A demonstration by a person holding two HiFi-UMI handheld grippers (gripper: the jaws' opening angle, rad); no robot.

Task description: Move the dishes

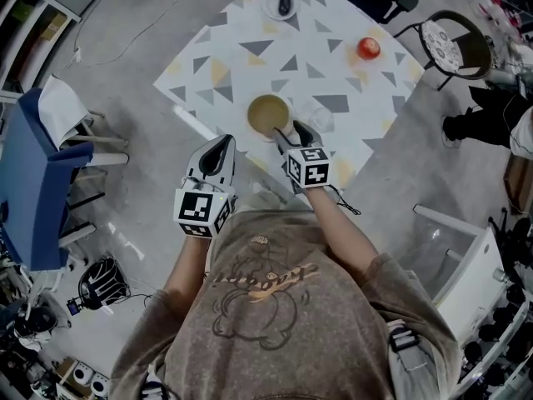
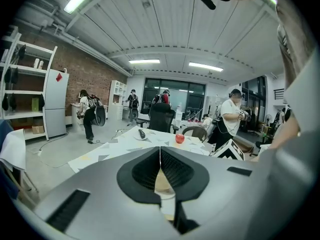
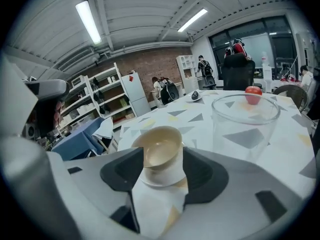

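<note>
The right tongs (image 3: 162, 156) stand parted, with the beige bowl (image 1: 268, 115) framed in their gap on the triangle-patterned tabletop (image 1: 216, 65). Neither pad visibly presses it. The left tongs (image 2: 160, 159) are clenched tip to tip on nothing, just off the tabletop's edge to the lower left of the bowl. Each carries a cube of black-and-white square markers. Just right of the bowl sits a clear glass bowl (image 1: 317, 120), close beside the right tongs. Beyond the bowl lie a red apple (image 1: 368, 48) and a small white plate (image 1: 271, 8) bearing a dark object. The shirt print (image 1: 266, 282) is too small to read.
</note>
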